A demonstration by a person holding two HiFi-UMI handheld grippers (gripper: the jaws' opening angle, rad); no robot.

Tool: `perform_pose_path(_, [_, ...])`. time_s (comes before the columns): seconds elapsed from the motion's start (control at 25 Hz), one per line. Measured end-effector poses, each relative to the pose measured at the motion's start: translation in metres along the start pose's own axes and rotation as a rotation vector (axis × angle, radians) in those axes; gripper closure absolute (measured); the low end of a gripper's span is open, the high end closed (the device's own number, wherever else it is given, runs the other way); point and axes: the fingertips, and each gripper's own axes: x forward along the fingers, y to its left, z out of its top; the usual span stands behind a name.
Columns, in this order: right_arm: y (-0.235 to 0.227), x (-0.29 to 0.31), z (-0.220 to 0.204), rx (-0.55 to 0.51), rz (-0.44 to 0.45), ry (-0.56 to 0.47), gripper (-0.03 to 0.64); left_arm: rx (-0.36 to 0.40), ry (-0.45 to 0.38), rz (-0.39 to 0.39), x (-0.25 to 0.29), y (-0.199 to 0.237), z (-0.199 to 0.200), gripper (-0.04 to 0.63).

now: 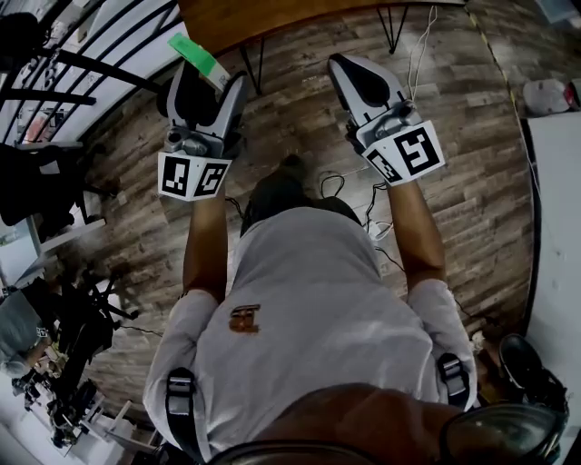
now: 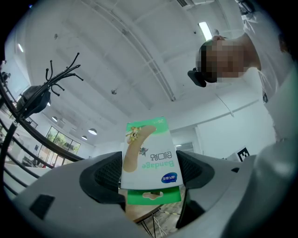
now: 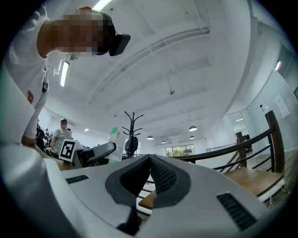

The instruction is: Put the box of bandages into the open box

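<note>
The box of bandages (image 2: 150,158) is a flat green and white carton with a plaster drawn on it. My left gripper (image 2: 149,174) is shut on it, both jaws pressed against its sides, and the gripper points up toward the ceiling. In the head view the carton (image 1: 198,54) sticks out past the left gripper (image 1: 207,91), held over the wooden floor. My right gripper (image 1: 363,86) is shut with nothing in it, its pads (image 3: 160,176) touching. From the right gripper view the carton (image 3: 115,139) shows in the left gripper (image 3: 95,153). No open box is in view.
A wooden table (image 1: 272,20) on black legs stands ahead. Black railings (image 1: 82,64) run at the left, a white surface (image 1: 556,227) at the right. Cables (image 1: 381,222) lie on the floor by my feet. A coat stand (image 2: 44,95) and another person (image 3: 60,135) are in the room.
</note>
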Motion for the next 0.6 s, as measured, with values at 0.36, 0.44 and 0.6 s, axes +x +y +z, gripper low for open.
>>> perform_pose_path(0.36, [-0.092, 0.049, -0.016, -0.029, -0.039, 0.028, 0.584, -0.018, -0.007, -0.024, 0.093, 0.051, -0.044, 0.201])
perform_pose_path(0.44, [-0.119, 0.064, -0.02, -0.037, -0.046, 0.039, 0.584, -0.024, -0.005, -0.027, 0.12, 0.066, -0.058, 0.201])
perform_pose_path(0.6, [-0.181, 0.118, -0.031, -0.046, -0.05, 0.059, 0.584, -0.019, 0.017, -0.032, 0.183, 0.114, -0.087, 0.201])
